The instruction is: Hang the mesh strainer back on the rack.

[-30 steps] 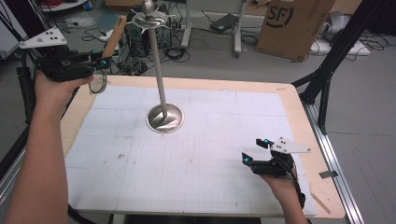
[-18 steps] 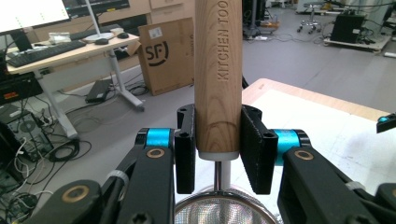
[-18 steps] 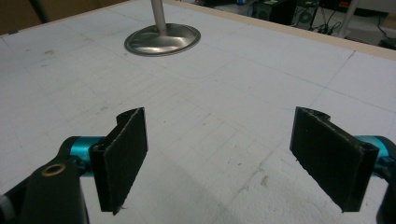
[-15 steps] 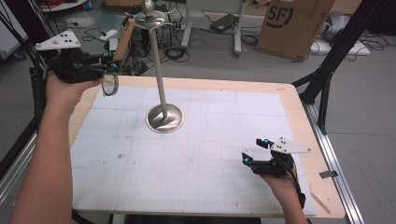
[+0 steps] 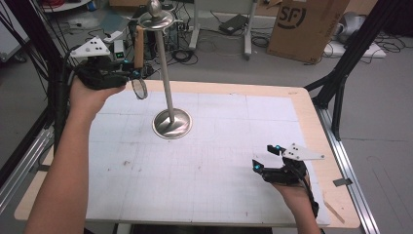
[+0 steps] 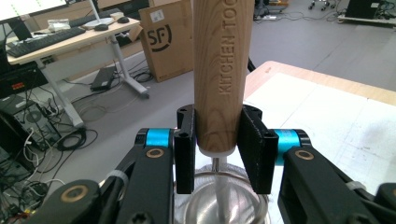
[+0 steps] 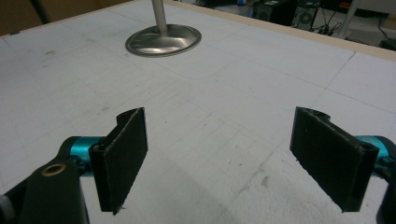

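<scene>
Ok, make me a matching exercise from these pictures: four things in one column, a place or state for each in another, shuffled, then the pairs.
Things
1. left gripper
2. right gripper
3. metal stand
4. cardboard box

Places or states
A. on the floor beyond the table
B. open, low over the white mat
C. upright on the mat, round base down
D. shut on a wooden handle, held up in the air

Pairs: 1-D, 2-B, 3-C, 4-A

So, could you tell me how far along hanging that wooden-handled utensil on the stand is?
Done: the left gripper has the wooden-handled utensil clamped and raised beside the stand. In hand: bringing it near the top disc. Left: hanging and releasing it. The right gripper rests open on the table.
</scene>
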Tool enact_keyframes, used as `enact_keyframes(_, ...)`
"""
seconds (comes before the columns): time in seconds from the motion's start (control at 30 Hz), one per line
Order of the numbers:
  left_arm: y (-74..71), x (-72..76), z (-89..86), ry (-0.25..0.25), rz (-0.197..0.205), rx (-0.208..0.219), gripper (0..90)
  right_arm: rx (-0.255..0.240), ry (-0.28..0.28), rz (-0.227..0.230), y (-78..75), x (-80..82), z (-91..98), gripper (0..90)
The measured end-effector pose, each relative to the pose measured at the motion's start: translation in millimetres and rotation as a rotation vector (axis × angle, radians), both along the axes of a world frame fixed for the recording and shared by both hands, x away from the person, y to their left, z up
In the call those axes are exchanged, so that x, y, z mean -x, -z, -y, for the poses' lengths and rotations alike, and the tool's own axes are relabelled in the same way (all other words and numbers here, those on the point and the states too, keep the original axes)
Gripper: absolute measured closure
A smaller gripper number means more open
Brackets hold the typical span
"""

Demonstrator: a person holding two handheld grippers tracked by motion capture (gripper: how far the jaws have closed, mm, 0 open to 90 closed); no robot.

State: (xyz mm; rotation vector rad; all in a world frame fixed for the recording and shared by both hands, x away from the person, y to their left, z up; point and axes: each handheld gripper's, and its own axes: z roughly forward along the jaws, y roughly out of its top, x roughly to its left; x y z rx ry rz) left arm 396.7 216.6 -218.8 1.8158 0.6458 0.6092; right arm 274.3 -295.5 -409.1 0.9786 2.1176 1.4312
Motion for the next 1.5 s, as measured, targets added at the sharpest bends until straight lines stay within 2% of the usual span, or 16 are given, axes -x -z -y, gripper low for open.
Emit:
enact_keyframes(0.13,2.5,-1.9,4.3,-0.018,0.006,0.008,67.8,0.002,0.0,0.001,0.4,-0.4,0.2,18.3)
enact_keyframes(0.17,3.0,-2.3,5.0,-0.02,0.01,0.014,66.1,0.001,-0.001,-0.001,0.5,-0.4,-0.3,18.3)
enact_keyframes(0.23,3.8,-2.4,6.4,-0.034,0.009,0.024,57.1,0.001,-0.005,-0.001,0.5,-0.4,-1.1,18.3)
enact_keyframes(0.43,5.4,0.6,3.9,-0.049,-0.002,0.029,49.8,0.001,-0.004,0.002,0.0,-0.1,-0.8,18.3)
enact_keyframes(0.57,7.3,4.4,2.3,-0.047,-0.017,0.024,43.5,0.002,-0.006,-0.003,0.3,-0.2,-1.7,18.3)
enact_keyframes(0.73,8.5,13.0,0.1,-0.034,-0.03,-0.009,38.9,0.006,-0.008,-0.004,0.9,-0.4,-2.6,18.2)
enact_keyframes(1.0,8.1,28.1,-3.6,0.015,-0.024,0.025,32.2,0.006,-0.007,-0.003,1.1,-0.8,-2.7,18.2)
enact_keyframes(1.1,9.7,33.0,-0.4,0.046,-0.025,0.022,29.5,0.006,-0.008,-0.006,1.1,-0.5,-3.3,18.3)
enact_keyframes(1.3,14.5,42.1,10.0,0.101,-0.03,-0.018,25.5,0.009,-0.011,-0.004,1.2,-0.6,-3.7,18.3)
enact_keyframes(1.5,20.6,48.1,16.6,0.151,-0.024,-0.004,22.5,0.01,-0.013,-0.008,1.8,-0.4,-4.9,18.3)
